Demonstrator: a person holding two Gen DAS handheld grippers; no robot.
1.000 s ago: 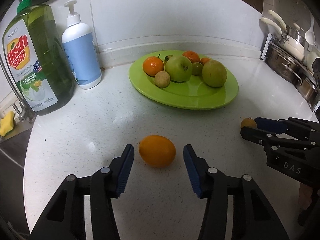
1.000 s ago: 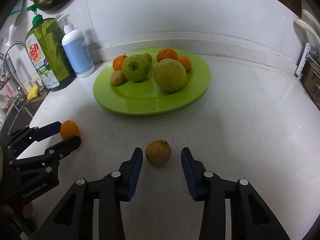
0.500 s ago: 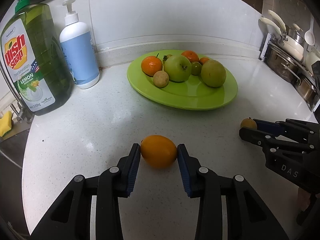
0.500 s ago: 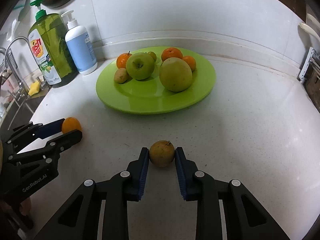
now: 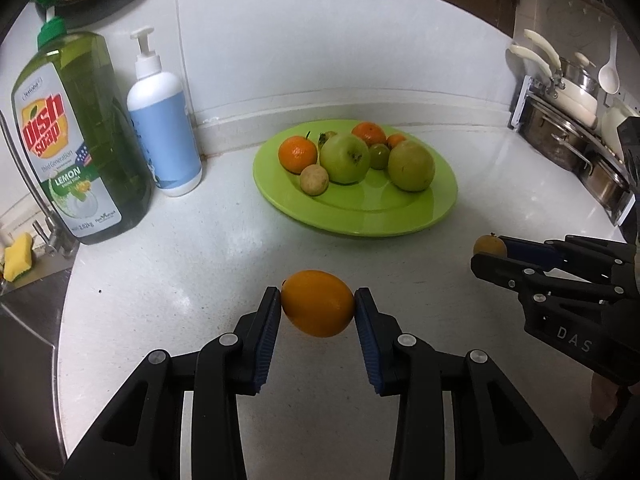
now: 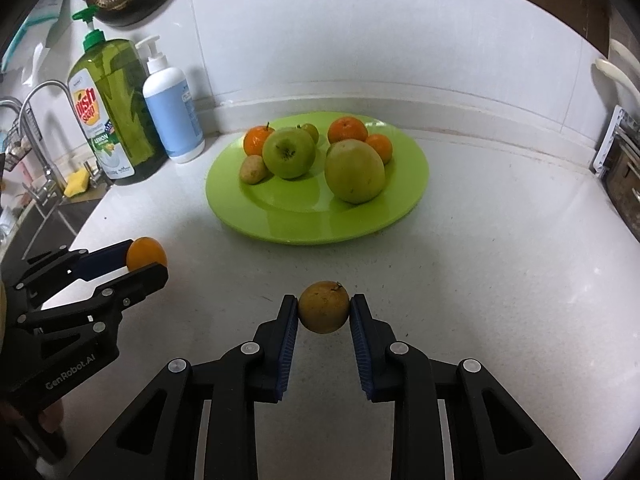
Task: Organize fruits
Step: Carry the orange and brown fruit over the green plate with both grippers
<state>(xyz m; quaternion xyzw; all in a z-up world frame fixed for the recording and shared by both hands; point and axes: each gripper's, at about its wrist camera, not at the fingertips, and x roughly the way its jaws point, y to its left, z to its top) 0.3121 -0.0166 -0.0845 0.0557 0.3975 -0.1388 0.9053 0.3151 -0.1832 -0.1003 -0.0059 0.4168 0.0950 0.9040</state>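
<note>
The left claw (image 5: 318, 304) has its two blue pads pressed on either side of an orange lemon (image 5: 318, 303), closed just as far as the fruit allows, and the lemon sits squarely between the tips, dead centre of the grip. The right claw (image 6: 324, 307) is clamped on a smaller brownish-yellow fruit (image 6: 324, 306), stem nub on top, pinched at the very tips of its pads. Both fruits are low over the white counter (image 5: 180, 272); whether they touch it cannot be told.

Seen from the left wrist, the right claw comes in at three o'clock with its fruit at the tip. From the right wrist, the left claw shows at nine o'clock, the lemon poking out between its fingers.

Out at twelve o'clock from both claws lies the green plate (image 5: 360, 216), well apart from the held fruits. On it: a green apple (image 5: 345, 159) in the middle, a bigger yellow-green fruit (image 5: 411, 165) to its right, a mandarin (image 5: 297, 154) to its left, a small tan fruit (image 5: 314, 179) in front, and more small orange and green ones crowded behind.

At ten o'clock stand a big bottle of green dish soap (image 5: 80, 136) and a white pump bottle (image 5: 164, 128) side by side against the wall. Pots (image 5: 568, 128) sit on a rack at two o'clock.
</note>
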